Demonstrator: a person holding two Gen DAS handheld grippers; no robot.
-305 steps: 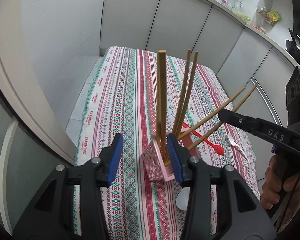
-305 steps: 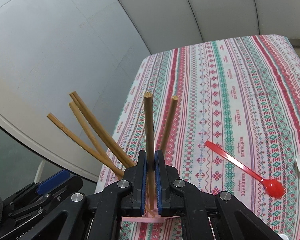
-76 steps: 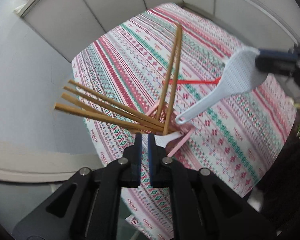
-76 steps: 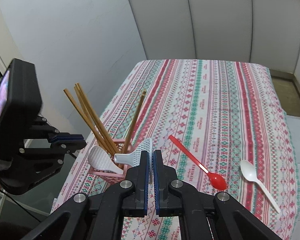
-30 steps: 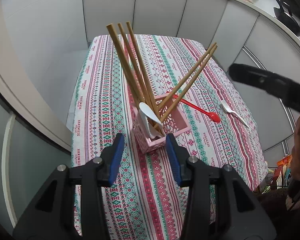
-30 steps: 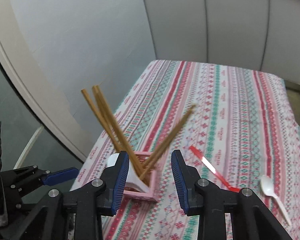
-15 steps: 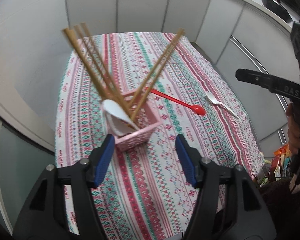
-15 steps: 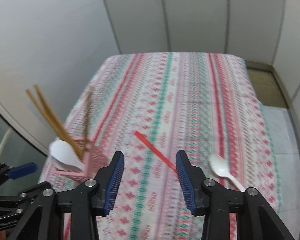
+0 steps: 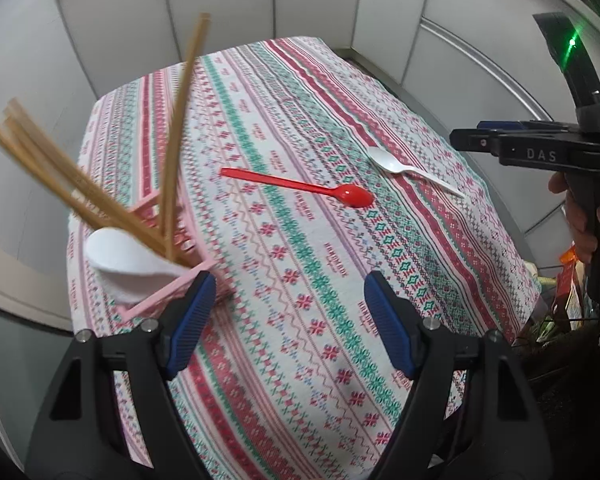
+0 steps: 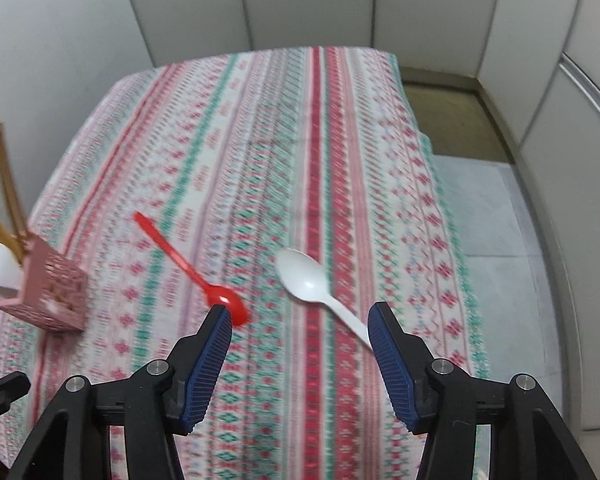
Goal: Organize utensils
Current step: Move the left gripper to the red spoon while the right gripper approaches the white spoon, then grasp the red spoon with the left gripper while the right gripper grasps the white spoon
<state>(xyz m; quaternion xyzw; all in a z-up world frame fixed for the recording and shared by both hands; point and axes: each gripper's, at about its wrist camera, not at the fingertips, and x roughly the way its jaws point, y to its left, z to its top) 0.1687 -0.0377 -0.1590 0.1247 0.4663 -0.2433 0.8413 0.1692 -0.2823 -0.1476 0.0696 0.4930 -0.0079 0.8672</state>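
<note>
- Right tool (image 10: 300, 320): its jaws are opening and nothing lies between the blue pads (image 10: 206, 358); it hangs above the striped cloth on the worktop (image 10: 340, 128), pointing steeply down.
- Left tool (image 9: 290, 312): its jaws are also opening and empty, low in its own view, with its left pad just beside the pink holder (image 9: 168, 248).
- The white spoon (image 10: 316, 284) lies flat just above the right tool's gap, bowl toward the upper left, handle running down-right until it slips behind the right pad.
- The red spoon (image 10: 204, 274) lies to the left of it, bowl partly hidden by the left pad's tip, handle running toward the upper left.
- The pink holder sits at the left edge of both views, already carrying the chopsticks (image 9: 100, 204) and a white ladle-like piece (image 9: 128, 260).
- Step in hand, as I judge it: picking up one of the two loose spoons. To do it well, turn the pads across the thin handle, not along it, come down until the tips nearly meet the cloth, and close on the handle near the bowl.
- The spoons lie close together, so centre on one to avoid nudging the other.
</note>
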